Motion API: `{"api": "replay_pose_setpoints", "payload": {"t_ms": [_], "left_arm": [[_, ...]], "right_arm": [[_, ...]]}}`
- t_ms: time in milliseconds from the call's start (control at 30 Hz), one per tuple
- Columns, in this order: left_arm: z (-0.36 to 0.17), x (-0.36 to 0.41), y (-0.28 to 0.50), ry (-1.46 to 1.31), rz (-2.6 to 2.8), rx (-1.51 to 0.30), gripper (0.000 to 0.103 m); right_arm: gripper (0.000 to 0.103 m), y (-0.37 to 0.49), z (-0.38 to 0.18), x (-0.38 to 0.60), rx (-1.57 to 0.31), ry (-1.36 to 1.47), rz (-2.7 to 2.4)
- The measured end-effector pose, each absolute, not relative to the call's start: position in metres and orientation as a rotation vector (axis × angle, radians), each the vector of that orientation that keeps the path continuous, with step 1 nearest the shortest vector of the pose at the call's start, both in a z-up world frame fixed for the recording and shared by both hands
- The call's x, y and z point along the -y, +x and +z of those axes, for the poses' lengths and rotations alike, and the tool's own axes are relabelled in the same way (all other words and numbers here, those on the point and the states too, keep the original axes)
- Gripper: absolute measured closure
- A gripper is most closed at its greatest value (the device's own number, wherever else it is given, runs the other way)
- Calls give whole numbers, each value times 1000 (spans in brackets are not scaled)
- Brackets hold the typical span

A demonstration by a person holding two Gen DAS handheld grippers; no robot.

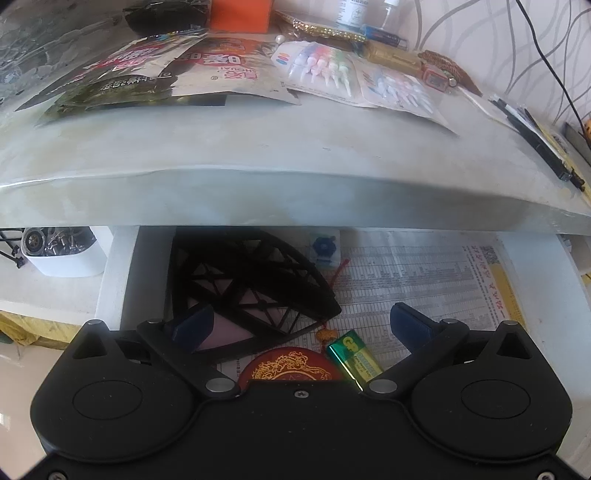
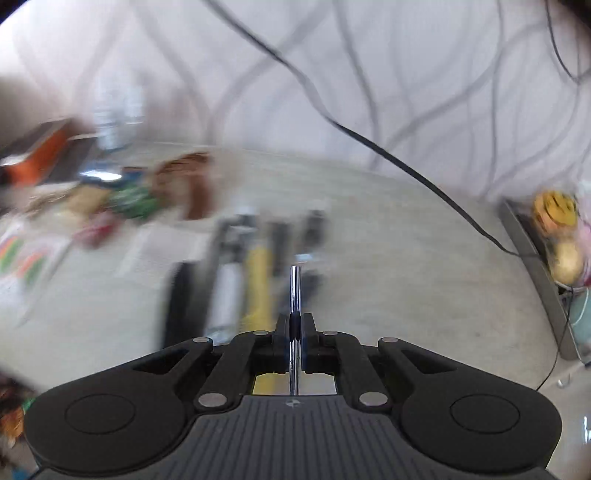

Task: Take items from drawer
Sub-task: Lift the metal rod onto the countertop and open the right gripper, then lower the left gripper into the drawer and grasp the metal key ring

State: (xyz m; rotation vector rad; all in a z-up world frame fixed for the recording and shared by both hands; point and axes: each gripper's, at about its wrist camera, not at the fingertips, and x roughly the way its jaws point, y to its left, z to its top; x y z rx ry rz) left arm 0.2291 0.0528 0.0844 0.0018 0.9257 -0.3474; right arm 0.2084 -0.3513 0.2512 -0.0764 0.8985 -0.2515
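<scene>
In the left wrist view the open drawer (image 1: 533, 280) sits under the pale table top (image 1: 258, 147), lined with printed paper (image 1: 424, 273). In it lie a black lattice fan-shaped piece (image 1: 255, 280), a red round tin with a gold dragon (image 1: 291, 367), a green battery (image 1: 356, 360) and a small blue item in a white pack (image 1: 325, 249). My left gripper (image 1: 301, 319) hangs open above them, holding nothing. In the blurred right wrist view my right gripper (image 2: 295, 323) is shut on a thin shiny metal rod (image 2: 295, 291), held above the table top (image 2: 406, 258).
Snack bags (image 1: 147, 74), packs of coloured pens (image 1: 321, 66), an orange box (image 1: 240, 14) and bottles (image 1: 351, 14) crowd the back of the table. A white cup of metal parts (image 1: 59, 251) stands left of the drawer. A black cable (image 2: 388, 155) crosses the wall.
</scene>
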Motion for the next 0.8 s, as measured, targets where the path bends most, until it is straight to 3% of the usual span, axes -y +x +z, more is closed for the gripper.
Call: {"api": "replay_pose_setpoints", "payload": {"t_ms": [300,367,600,667,733,800], "left_arm": [[82,-52,229,20,-329,-925,0],[82,-51,229,23,-327,-925,0],[81,-48,229,39,-340,-927,0],[81,-47,228,38,-361,-922,0],[81,-43,228,51,-410,-930,0],[76,-36,231,46,-489,-983,0]], "right_arm": [[93,245,208,404,-925,119,-310],[71,230,212,406,-889,133,-295],[67,125,247,377,-812,264,7],[49,90,257,351,-834,202,172],[40,62,264,325,-833,125,288],[38,44,267,309,-812,172,411]]}}
